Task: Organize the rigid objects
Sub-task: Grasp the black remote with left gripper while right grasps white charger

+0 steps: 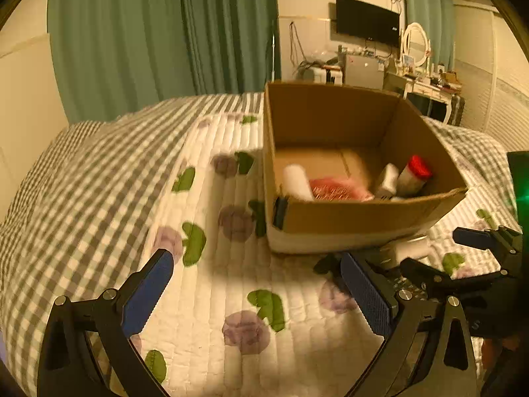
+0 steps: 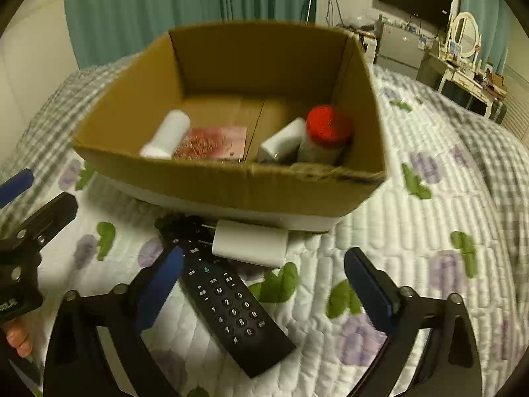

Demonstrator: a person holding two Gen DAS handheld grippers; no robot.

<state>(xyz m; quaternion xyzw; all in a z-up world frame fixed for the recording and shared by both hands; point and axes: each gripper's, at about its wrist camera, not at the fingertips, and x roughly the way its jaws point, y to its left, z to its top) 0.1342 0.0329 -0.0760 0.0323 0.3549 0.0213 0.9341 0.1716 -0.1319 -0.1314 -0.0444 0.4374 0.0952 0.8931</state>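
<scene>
An open cardboard box point(image 2: 205, 182) stands on the quilted bed; it also shows in the left wrist view point(image 1: 363, 218). Inside lie a white tube point(image 2: 167, 135), a pink-red packet point(image 2: 215, 142), a white block point(image 2: 281, 140) and a red-capped jar point(image 2: 325, 132). A black remote point(image 2: 228, 301) and a white charger block point(image 2: 251, 243) lie on the quilt in front of the box. My right gripper point(image 2: 264, 274) is open, low over the remote. My left gripper point(image 1: 254, 281) is open and empty over the quilt, left of the right gripper.
The flowered white quilt point(image 1: 231, 172) covers a grey checked bedspread point(image 1: 66, 182). Green curtains point(image 1: 158, 33) hang behind the bed. A wall television point(image 1: 367, 20) and a cluttered dresser with a round mirror point(image 1: 415, 44) stand at the far right.
</scene>
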